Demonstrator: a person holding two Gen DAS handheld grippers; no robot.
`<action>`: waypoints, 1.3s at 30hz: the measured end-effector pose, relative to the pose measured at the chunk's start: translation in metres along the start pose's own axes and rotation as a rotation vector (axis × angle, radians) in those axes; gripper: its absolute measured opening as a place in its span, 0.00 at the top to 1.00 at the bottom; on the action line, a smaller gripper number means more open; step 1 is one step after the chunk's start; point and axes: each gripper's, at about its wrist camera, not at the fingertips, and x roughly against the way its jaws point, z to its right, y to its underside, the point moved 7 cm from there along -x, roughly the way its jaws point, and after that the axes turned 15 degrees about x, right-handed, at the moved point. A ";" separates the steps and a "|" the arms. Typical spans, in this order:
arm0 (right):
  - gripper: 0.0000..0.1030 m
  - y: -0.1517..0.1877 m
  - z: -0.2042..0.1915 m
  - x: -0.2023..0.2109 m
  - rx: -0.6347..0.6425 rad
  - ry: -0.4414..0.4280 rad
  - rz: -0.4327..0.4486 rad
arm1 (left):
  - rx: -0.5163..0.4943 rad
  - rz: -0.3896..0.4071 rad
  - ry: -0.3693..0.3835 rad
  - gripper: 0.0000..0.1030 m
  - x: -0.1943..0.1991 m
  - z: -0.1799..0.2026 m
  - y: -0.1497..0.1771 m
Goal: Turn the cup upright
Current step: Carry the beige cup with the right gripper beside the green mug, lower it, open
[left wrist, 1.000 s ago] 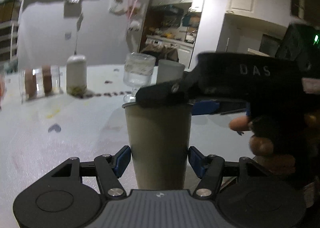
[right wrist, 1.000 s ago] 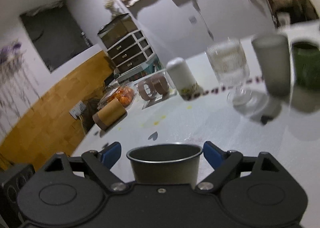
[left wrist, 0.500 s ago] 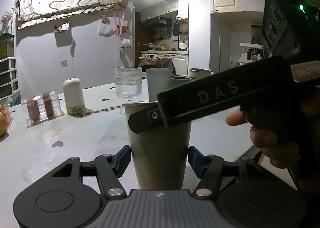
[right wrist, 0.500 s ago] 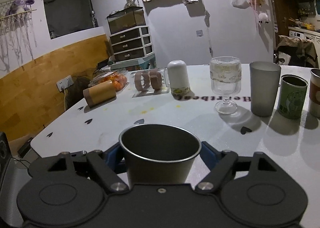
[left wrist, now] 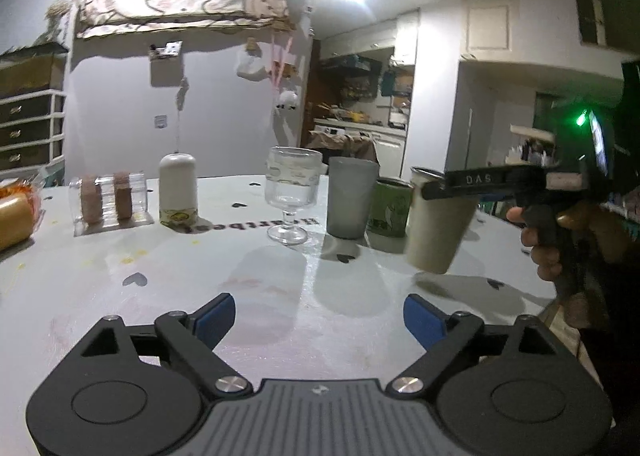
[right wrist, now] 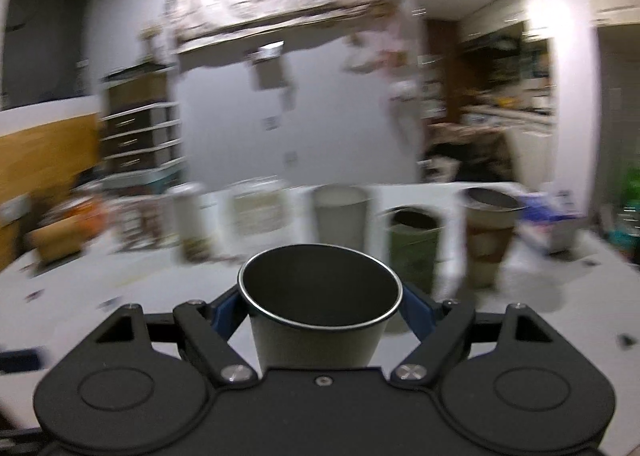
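Observation:
A beige metal cup (right wrist: 320,312) with a dark inside and a shiny rim sits mouth-up between my right gripper's (right wrist: 320,306) blue pads, which are shut on it. In the left wrist view the same cup (left wrist: 438,228) hangs slightly tilted just above the white table (left wrist: 160,296) at the right, held by the right gripper (left wrist: 452,182). My left gripper (left wrist: 316,320) is open and empty, low over the table's near part, well left of the cup.
A row stands at the back of the table: a clear box with rolls (left wrist: 108,202), a white canister (left wrist: 178,188), a stemmed glass (left wrist: 290,196), a grey tumbler (left wrist: 350,196) and a green can (left wrist: 390,208). A brown paper cup (right wrist: 490,240) stands right of the can.
My left gripper has let go of the cup and drawn back. The right gripper has carried the cup away to the right, toward the row of cups. The right view is now motion-blurred.

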 end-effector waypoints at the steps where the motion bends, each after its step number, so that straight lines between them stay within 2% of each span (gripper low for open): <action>1: 0.21 0.000 0.013 -0.006 -0.007 0.036 -0.004 | 0.011 0.005 -0.002 0.08 0.000 -0.002 -0.001; 7: 0.21 0.009 0.069 -0.037 0.027 0.268 -0.032 | 0.039 0.031 -0.049 0.03 0.000 -0.011 -0.004; 10: 0.21 0.016 0.086 -0.049 0.025 0.319 -0.053 | 0.034 0.044 -0.075 0.00 -0.001 -0.013 -0.005; 17: 0.19 0.024 0.093 -0.053 0.021 0.323 -0.058 | 0.016 0.065 -0.108 0.00 -0.005 -0.011 -0.010; 20: 0.05 0.023 0.089 -0.047 0.037 0.331 -0.043 | 0.007 0.080 -0.120 0.00 -0.006 -0.009 -0.015; 23: 0.04 0.022 0.090 -0.036 0.010 0.332 -0.036 | 0.000 0.097 -0.122 0.00 -0.008 -0.007 -0.021; 29: 0.04 0.026 0.076 0.012 -0.075 0.289 0.015 | 0.005 0.122 -0.128 0.00 -0.009 -0.003 -0.032; 39: 0.04 0.037 0.031 0.085 -0.118 0.224 0.089 | 0.009 0.131 -0.150 0.00 -0.005 0.003 -0.030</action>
